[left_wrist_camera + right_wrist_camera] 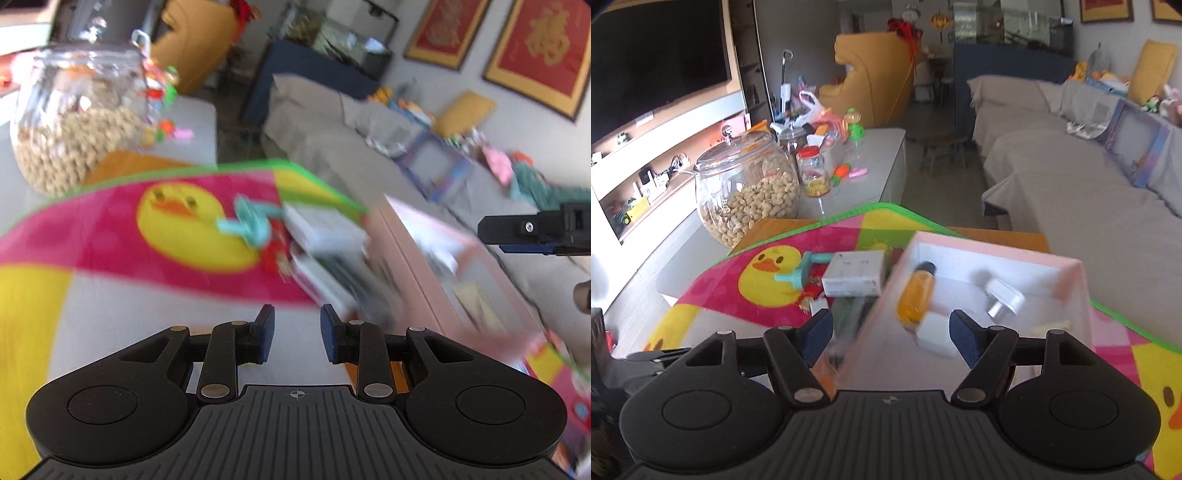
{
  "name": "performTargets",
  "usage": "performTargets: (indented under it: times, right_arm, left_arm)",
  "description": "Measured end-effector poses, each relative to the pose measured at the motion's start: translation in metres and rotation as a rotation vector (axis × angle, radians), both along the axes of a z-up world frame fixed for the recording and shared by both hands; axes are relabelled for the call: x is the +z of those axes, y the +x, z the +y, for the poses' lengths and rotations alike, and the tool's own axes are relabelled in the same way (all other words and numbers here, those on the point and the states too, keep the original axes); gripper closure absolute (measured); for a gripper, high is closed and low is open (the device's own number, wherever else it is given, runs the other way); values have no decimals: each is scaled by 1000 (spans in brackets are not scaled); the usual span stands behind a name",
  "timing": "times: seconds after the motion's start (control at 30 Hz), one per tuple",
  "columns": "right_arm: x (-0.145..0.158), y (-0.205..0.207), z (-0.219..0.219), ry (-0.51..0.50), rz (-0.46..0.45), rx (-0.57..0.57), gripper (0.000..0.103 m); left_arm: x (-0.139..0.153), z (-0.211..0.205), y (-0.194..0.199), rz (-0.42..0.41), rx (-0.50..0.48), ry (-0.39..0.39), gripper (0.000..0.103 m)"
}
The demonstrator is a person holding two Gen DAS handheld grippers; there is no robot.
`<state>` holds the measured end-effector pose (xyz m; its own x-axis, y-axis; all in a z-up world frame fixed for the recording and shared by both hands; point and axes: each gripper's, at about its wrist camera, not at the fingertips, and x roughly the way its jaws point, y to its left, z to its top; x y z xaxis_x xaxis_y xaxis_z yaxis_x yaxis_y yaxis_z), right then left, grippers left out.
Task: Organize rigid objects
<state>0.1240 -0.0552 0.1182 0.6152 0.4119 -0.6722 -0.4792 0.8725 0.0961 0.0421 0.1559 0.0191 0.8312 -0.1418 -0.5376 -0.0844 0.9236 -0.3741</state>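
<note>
A pink box (1067, 275) lies on the duck-print mat (746, 295); it holds an orange bottle (916, 293), a silver cylinder (1003, 299) and a white block (932, 334). Left of the box lie a white carton (855, 278), a teal handled tool (798, 275) and small red items. My right gripper (892, 334) is open and empty above the box's near left edge. My left gripper (297, 332) is open and empty over the mat, short of the blurred white carton (325, 230) and teal tool (251, 221). The pink box (417, 266) lies to its right.
A glass jar of peanuts (746, 192) stands on the grey coffee table (882, 162) behind the mat, with a red-lidded jar (812, 171) and toys. A grey covered sofa (1071, 192) runs along the right. The right gripper's finger (517, 230) shows at the left wrist view's right edge.
</note>
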Motion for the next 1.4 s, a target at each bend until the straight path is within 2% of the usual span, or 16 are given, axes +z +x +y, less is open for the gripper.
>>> performTargets:
  times: [0.1,0.17,0.27,0.4,0.47,0.53,0.57,0.67,0.8,0.87,1.03,1.2,1.4]
  right_arm:
    - [5,37,36,-45,30,-3,36]
    - [1,66,58,-59,105,0,44]
    - [-21,107,94,-88,225,7,44]
    - [-52,147,139,-285,161,-25,47]
    - [-67,169,147,-351,193,-90,65]
    - [-80,185,152,-422,221,-140,88]
    - [-82,188,154,-447,206,-141,88]
    - [-90,193,161,-540,126,-138,88]
    - [-98,199,163,-564,152,-128,92]
    - [-98,191,164,-553,156,-90,94]
    - [-97,153,169,-627,92,19,94]
    - [-90,136,158,-571,196,48,95]
    - [-83,101,138,-484,270,101,97]
  left_arm:
    - [-3,12,7,-54,41,-34,73]
    - [-10,18,5,-82,47,-66,73]
    - [-17,18,5,-67,36,-51,73]
    - [-15,16,1,-111,11,-49,73]
    - [-14,16,-1,-124,16,-47,73]
    - [-15,19,-1,-122,18,-64,73]
    - [-15,20,-1,-117,18,-77,73]
    - [-16,23,0,-113,20,-101,73]
    - [-14,26,-3,-126,28,-116,73]
    - [-14,28,-3,-128,40,-122,73]
    - [-16,33,0,-111,64,-135,73]
    - [-16,36,-1,-115,81,-135,73]
    - [-15,40,-2,-121,100,-143,73]
